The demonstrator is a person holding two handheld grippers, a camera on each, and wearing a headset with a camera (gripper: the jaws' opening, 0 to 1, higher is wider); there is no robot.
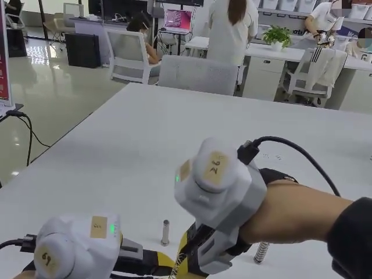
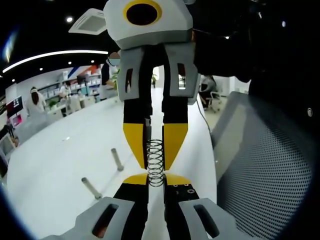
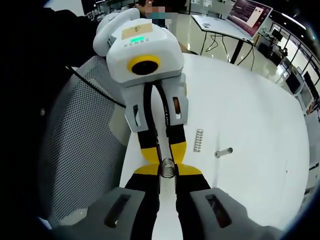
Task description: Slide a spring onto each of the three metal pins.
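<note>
White workbench [image 1: 145, 133], a person at its near edge with a tool in each hand. The two tools meet nose to nose low over the bench top. The left gripper [image 2: 156, 180] points along the bench edge, its yellow-tipped jaws drawn in on the near end of a spring [image 2: 156, 159]. The right gripper [image 3: 168, 172] faces it head-on and pinches the same spring further along, so the coil is clamped by both tools and bridges them. In the right gripper view the coil shows end-on, a small ring between the yellow tips. To one side of the held spring two metal pins stand upright on the bench, apart from each other: a near pin [image 2: 91, 187] and a far pin [image 2: 117, 159], both bare shafts, neither touching the coil. The head view shows one upright pin [image 1: 165, 232] just beyond the meeting jaws. A loose spring [image 3: 198, 140] lies flat on the bench beside the left gripper's jaws. A spring also lies under the person's forearm [image 1: 261, 253]; cannot tell whether it is the same one. A black cable [image 1: 290, 145] loops off the right gripper's housing, marked 26. A mesh chair back [image 2: 265, 165] sits beside the bench. People work at desks behind, near a potted plant [image 1: 278, 35].
</note>
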